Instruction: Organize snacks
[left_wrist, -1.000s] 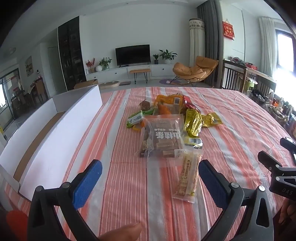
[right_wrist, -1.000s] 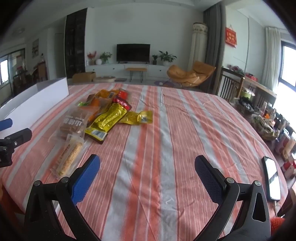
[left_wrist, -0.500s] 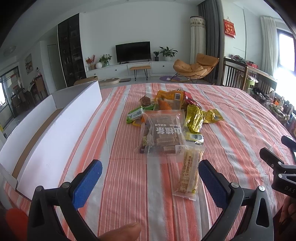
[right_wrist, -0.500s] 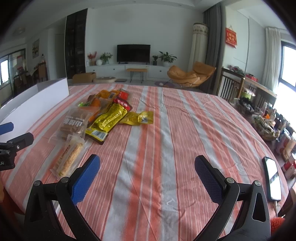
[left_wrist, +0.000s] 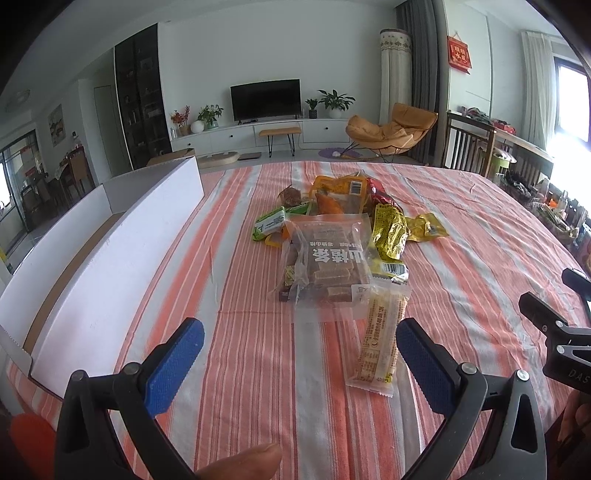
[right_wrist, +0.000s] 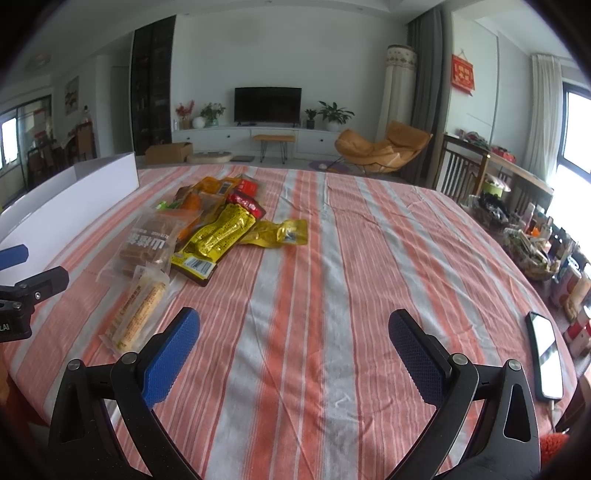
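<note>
A pile of snack packets lies mid-table on the striped cloth. Nearest is a long clear-wrapped biscuit stick (left_wrist: 380, 336), also in the right wrist view (right_wrist: 138, 310). Behind it is a clear bag of brown bars (left_wrist: 328, 258), then yellow packets (left_wrist: 389, 230), a green packet (left_wrist: 271, 221) and orange packets (left_wrist: 338, 194). My left gripper (left_wrist: 299, 354) is open and empty, just short of the biscuit stick. My right gripper (right_wrist: 293, 345) is open and empty over bare cloth, right of the pile.
A long white open box (left_wrist: 99, 236) stands along the table's left side. A phone (right_wrist: 545, 354) lies near the right edge. A cluttered shelf (right_wrist: 535, 243) stands beyond the right edge. The right gripper's body (left_wrist: 557, 332) shows at the left view's right side.
The left gripper has shifted slightly, so the pile sits a little lower and nearer in its view. The right gripper has barely moved. Both stay open.
</note>
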